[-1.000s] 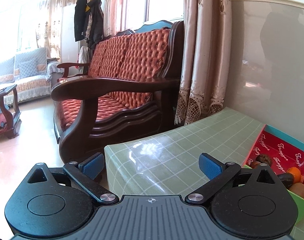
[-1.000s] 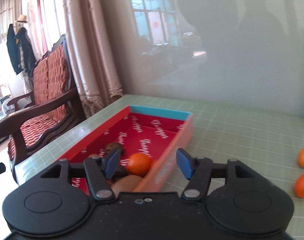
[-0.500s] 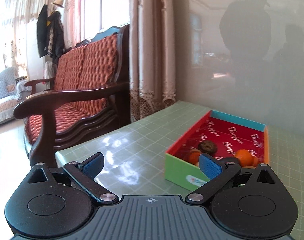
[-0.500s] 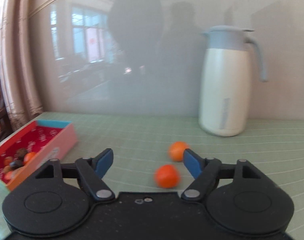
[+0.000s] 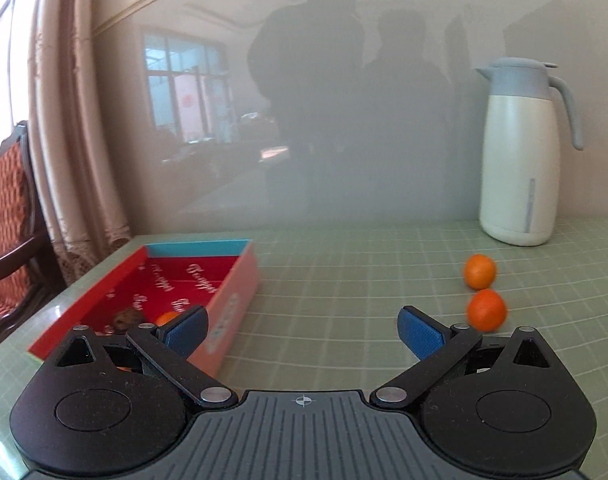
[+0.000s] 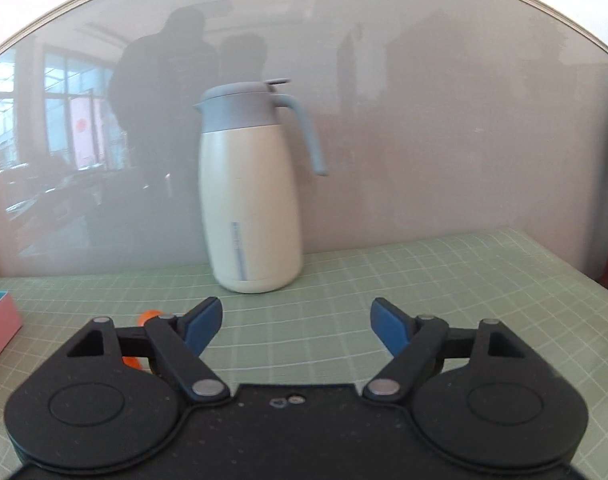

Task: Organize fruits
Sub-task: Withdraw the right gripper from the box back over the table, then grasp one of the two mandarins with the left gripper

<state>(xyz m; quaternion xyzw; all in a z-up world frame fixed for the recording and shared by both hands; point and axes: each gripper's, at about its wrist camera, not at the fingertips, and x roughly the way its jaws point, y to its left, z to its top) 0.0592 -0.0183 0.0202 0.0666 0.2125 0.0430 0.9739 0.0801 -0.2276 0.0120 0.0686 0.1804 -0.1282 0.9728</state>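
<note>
Desk (image 5: 344,280): pale green, white grid. Two tangerines (image 5: 480,271) (image 5: 486,310): orange. Box (image 5: 232,304): red inside with white lettering, teal end, pink side. Thermos jug (image 6: 250,200): cream body, grey-blue lid.

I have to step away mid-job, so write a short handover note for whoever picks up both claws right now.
Left claw: open, empty, over the green table.
Right claw: open, empty, facing the white jug.
Red box: at the table's left side, already holding some fruit, including an orange one and a dark one.
Left to do: two oranges lie loose on the table in front of the jug, the far orange and the near orange. Both go into the box.
</note>
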